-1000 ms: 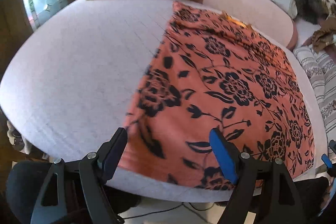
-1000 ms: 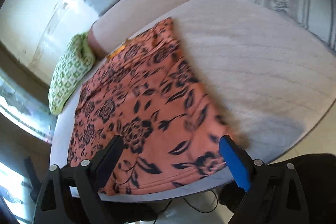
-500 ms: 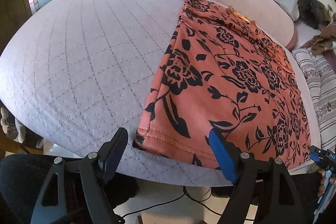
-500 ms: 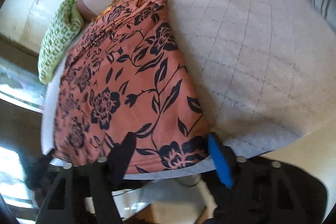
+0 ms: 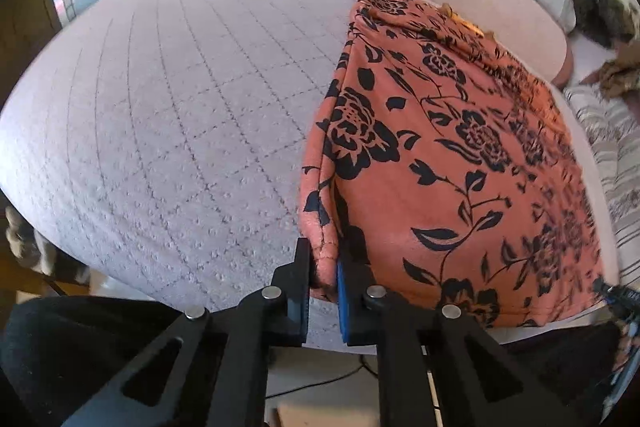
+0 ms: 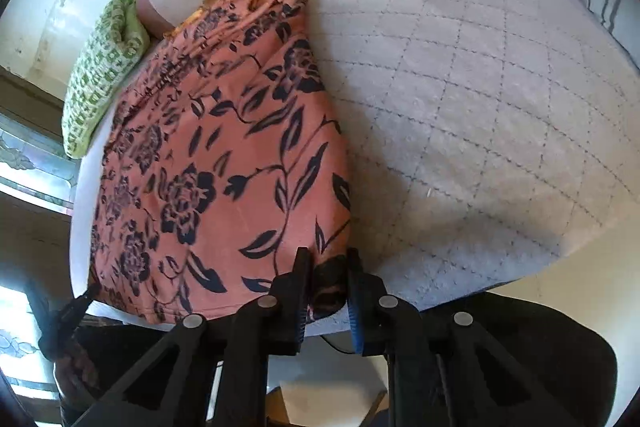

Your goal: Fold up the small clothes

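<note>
Orange flowered cloth (image 5: 460, 155) lies flat on the bed (image 5: 168, 115), its long way running from the near edge to the far cushions. Left claw (image 5: 324, 279) pinches the near left corner; right claw (image 6: 328, 287) pinches the near right one, probably to lift that hem and fold it away.

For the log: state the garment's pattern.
Orange garment with black flowers and leaves, clearest in the left wrist view.
</note>
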`<action>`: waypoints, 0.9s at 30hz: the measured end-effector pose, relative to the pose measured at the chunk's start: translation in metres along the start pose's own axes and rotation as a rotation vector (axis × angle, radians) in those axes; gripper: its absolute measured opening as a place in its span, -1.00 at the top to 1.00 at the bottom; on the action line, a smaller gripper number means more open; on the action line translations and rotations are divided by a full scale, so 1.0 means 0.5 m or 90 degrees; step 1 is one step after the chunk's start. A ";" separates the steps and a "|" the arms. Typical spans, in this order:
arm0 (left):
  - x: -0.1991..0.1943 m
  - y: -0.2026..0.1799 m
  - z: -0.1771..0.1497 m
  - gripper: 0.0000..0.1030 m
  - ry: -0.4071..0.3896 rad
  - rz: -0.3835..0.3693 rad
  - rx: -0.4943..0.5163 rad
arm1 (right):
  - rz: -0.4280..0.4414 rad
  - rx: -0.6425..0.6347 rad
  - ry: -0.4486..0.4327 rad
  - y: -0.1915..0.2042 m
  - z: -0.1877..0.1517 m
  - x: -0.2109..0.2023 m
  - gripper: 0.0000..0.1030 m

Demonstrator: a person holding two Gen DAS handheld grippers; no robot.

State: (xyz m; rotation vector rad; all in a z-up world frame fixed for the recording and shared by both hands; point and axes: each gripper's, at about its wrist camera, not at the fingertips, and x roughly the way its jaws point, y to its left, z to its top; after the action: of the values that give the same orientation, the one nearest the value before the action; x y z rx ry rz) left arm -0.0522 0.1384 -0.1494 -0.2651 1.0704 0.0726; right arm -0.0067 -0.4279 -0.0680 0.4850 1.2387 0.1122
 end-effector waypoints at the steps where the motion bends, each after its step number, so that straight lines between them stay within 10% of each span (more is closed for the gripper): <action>1: -0.001 -0.006 0.000 0.76 -0.001 0.010 0.010 | 0.002 0.001 -0.005 -0.001 0.000 -0.001 0.44; 5: 0.001 -0.023 -0.001 0.54 -0.002 0.055 0.031 | -0.006 -0.006 -0.006 0.005 0.001 0.005 -0.40; 10: 0.002 -0.029 0.001 0.74 -0.001 0.057 0.044 | -0.002 0.005 0.003 -0.001 0.006 0.010 0.59; 27: -0.002 -0.046 0.000 0.83 -0.003 0.084 0.072 | 0.041 0.034 0.000 0.000 0.005 0.008 0.58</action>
State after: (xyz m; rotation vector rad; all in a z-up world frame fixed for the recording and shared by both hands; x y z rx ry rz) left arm -0.0484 0.1163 -0.1447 -0.0929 1.0831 0.1301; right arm -0.0031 -0.4273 -0.0712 0.5712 1.2294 0.1348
